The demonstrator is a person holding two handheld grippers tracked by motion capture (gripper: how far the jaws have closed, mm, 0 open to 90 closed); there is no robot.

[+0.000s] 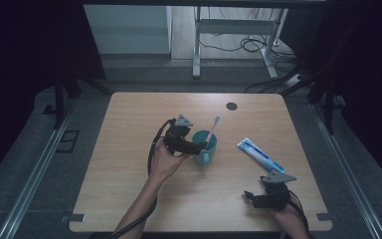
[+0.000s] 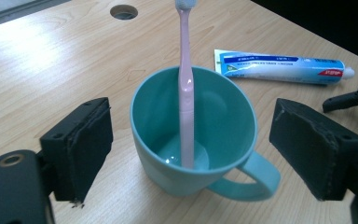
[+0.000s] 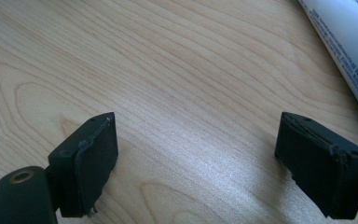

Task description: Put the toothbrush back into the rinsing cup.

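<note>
1. The left gripper [image 1: 199,147], held in the person's left hand [image 1: 165,162] at mid-table, points rightward, jaws spread wide.
2. The right gripper [image 1: 249,195], low near the table's front edge, points leftward, jaws also wide apart.

Dim, cool light fills the high view: the table [image 1: 129,179] is evenly but weakly lit, while both sides of the room fall into near-black, and the brightest patch is the pale floor beyond the far edge. Detail there is soft and small things look grainy. The left gripper view is brighter, with a white sheen across the wood at upper left and small highlights inside the teal cup [image 2: 193,135]; the pink toothbrush [image 2: 185,88] stays fairly sharp, but the near black claw pads [image 2: 79,149] blur. In the right gripper view, a pale glare spreads over the wood grain [image 3: 182,140] between soft-edged pads.
</note>
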